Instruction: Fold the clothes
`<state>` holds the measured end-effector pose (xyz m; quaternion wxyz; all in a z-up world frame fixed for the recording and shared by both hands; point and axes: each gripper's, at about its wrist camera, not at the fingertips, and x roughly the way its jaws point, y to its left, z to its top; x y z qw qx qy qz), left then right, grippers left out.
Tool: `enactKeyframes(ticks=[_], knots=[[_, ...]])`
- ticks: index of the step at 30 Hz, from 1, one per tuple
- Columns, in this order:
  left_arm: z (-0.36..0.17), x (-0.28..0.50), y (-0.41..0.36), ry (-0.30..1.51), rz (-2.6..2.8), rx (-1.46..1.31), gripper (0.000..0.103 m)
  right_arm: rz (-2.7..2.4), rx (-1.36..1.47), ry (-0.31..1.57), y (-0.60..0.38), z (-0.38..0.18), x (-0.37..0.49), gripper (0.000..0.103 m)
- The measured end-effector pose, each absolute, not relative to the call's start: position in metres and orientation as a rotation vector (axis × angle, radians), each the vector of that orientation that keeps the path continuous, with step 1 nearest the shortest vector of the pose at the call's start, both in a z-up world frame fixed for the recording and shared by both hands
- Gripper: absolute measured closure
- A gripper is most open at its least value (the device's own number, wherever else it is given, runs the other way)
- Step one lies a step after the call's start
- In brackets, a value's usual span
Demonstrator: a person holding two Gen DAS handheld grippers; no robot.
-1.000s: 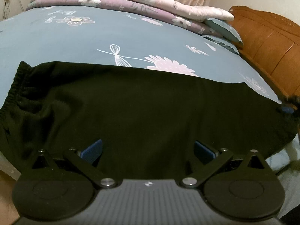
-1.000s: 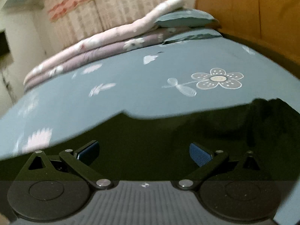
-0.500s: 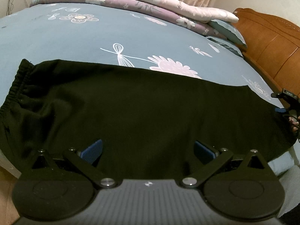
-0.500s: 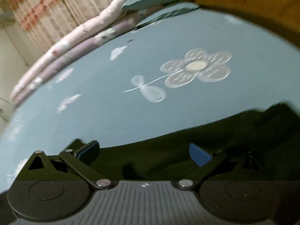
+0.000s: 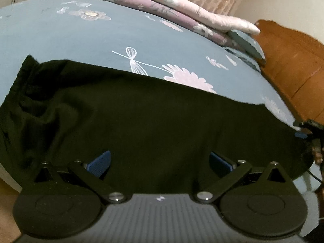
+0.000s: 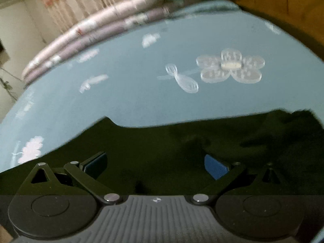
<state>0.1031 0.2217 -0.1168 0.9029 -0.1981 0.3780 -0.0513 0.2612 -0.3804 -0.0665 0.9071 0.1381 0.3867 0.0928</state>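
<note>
Spread flat on the blue sheet [image 5: 141, 34]: black trousers [image 5: 141, 117], near the bed's front edge. Left view alone shows the gathered waistband [image 5: 19, 85] at one end and the right gripper [image 5: 303, 133] at the other, beside the headboard [image 5: 293, 64]. Long axis runs waistband to headboard. Right view blurred, trousers [image 6: 172, 141] cut off both sides. Left gripper [image 5: 160, 160] wide open, empty, over the cloth. Right gripper [image 6: 156, 164] likewise wide, gripping nothing.

2 low wrist views, close over black garment [image 5: 154, 121], facing bedspread [image 6: 131, 93]
</note>
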Motion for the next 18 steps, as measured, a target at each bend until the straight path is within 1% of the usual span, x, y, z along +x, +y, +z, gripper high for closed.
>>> enactKeyframes(ticks=[3, 6, 9, 15, 18], knots=[[-0.117, 0.103, 0.225, 0.774, -0.107, -0.435, 0.001, 0.154, 0.283, 0.828, -0.393, -0.070, 0.246, 0.000], [-0.118, 0.103, 0.223, 0.774, -0.103, -0.427, 0.001, 0.103, 0.262, 0.897, -0.404, -0.092, 0.235, 0.000], [-0.117, 0.105, 0.214, 0.786, -0.088, -0.371, 0.001, 0.119, 0.218, 0.851, -0.401, -0.099, 0.223, 0.000], [-0.118, 0.103, 0.205, 0.764, -0.060, -0.319, 0.001, 0.057, 0.066, 0.869, -0.380, -0.106, 0.221, 0.000], [-0.116, 0.105, 0.204, 0.787, -0.070, -0.291, 0.001, 0.047, -0.005, 0.885, -0.374, -0.105, 0.218, 0.000]])
